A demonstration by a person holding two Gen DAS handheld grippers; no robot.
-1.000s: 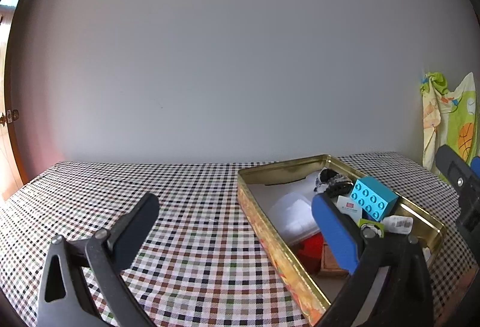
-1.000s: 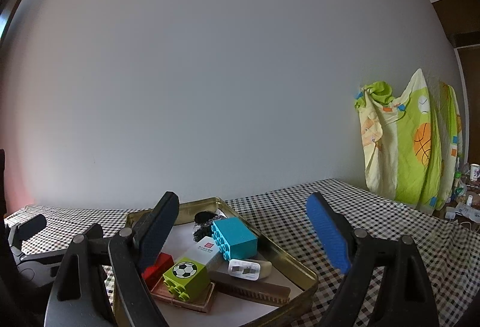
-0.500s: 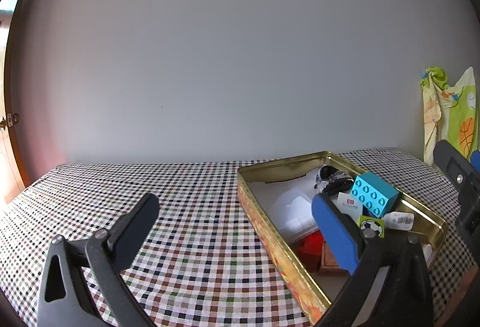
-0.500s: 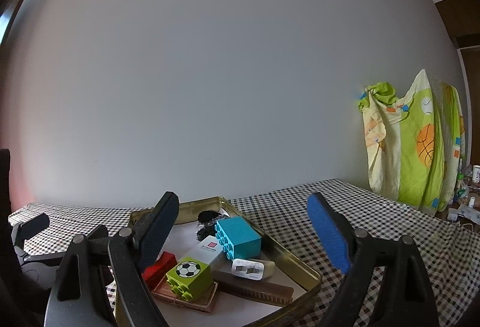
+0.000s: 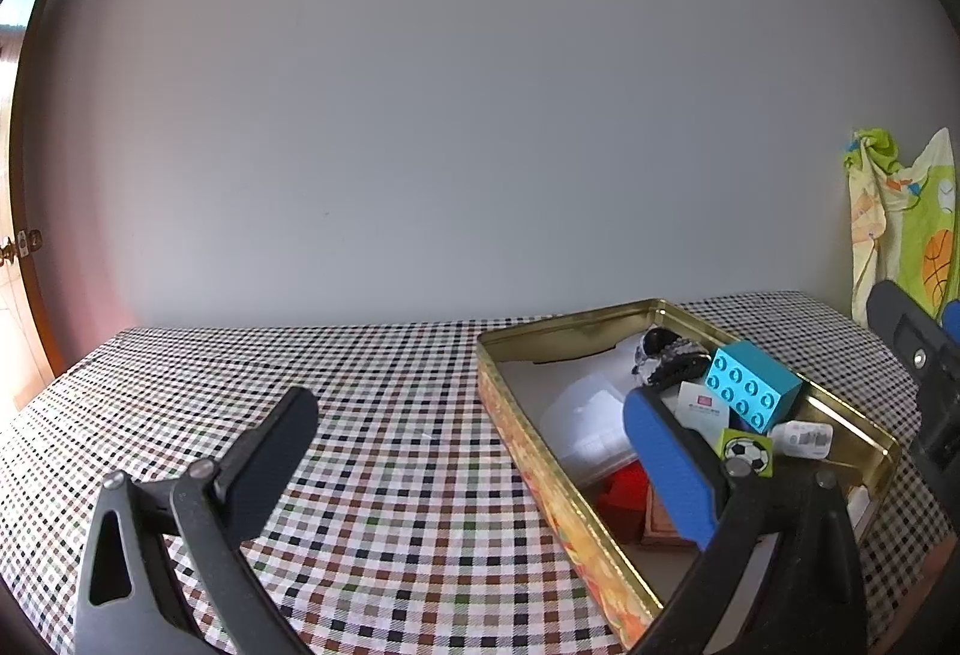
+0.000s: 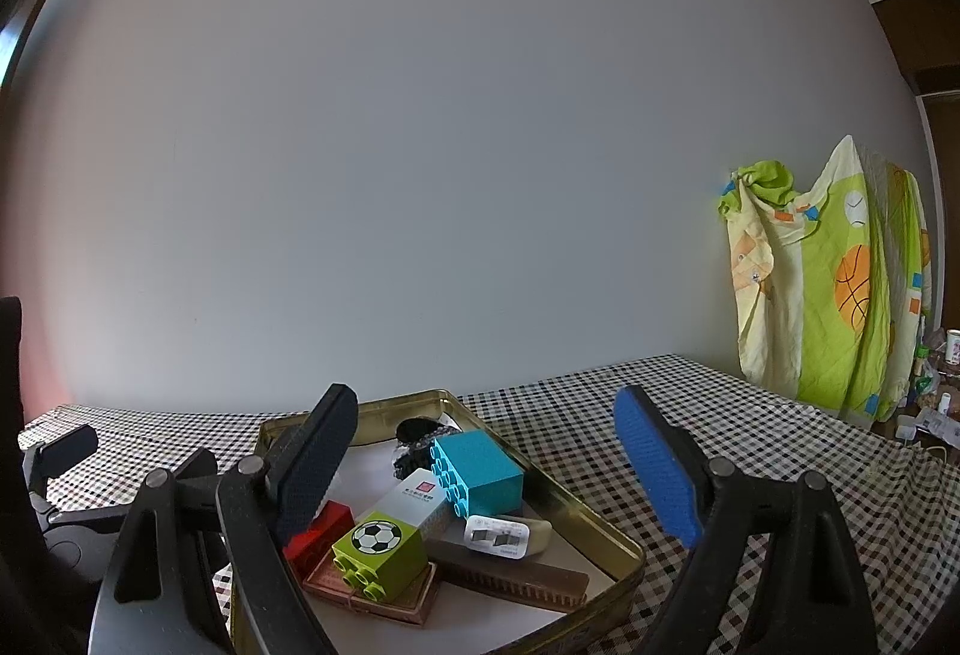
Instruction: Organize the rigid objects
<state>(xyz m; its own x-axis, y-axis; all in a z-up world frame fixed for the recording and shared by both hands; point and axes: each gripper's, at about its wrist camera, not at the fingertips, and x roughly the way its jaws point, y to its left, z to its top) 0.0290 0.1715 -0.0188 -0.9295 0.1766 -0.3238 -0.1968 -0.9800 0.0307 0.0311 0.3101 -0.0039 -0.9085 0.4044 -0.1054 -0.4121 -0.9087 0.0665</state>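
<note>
A gold tin box (image 5: 606,319) (image 6: 624,550) stands on the checkered tablecloth and holds several rigid objects. Among them are a blue brick (image 5: 753,385) (image 6: 480,469), a green football brick (image 6: 381,550) (image 5: 746,451), a red brick (image 6: 318,532) (image 5: 627,493), a white charger (image 6: 507,535) (image 5: 804,439), a white carton (image 6: 414,499) and a brown brush (image 6: 516,577). My left gripper (image 5: 474,451) is open over the cloth at the tin's left wall. My right gripper (image 6: 486,469) is open above the tin, nothing between its fingers.
The checkered tablecloth (image 5: 372,415) (image 6: 750,451) covers the table up to a plain wall. A green and yellow cloth (image 6: 828,283) hangs at the right. A wooden door (image 5: 18,235) stands at the far left. The other gripper shows at each view's edge.
</note>
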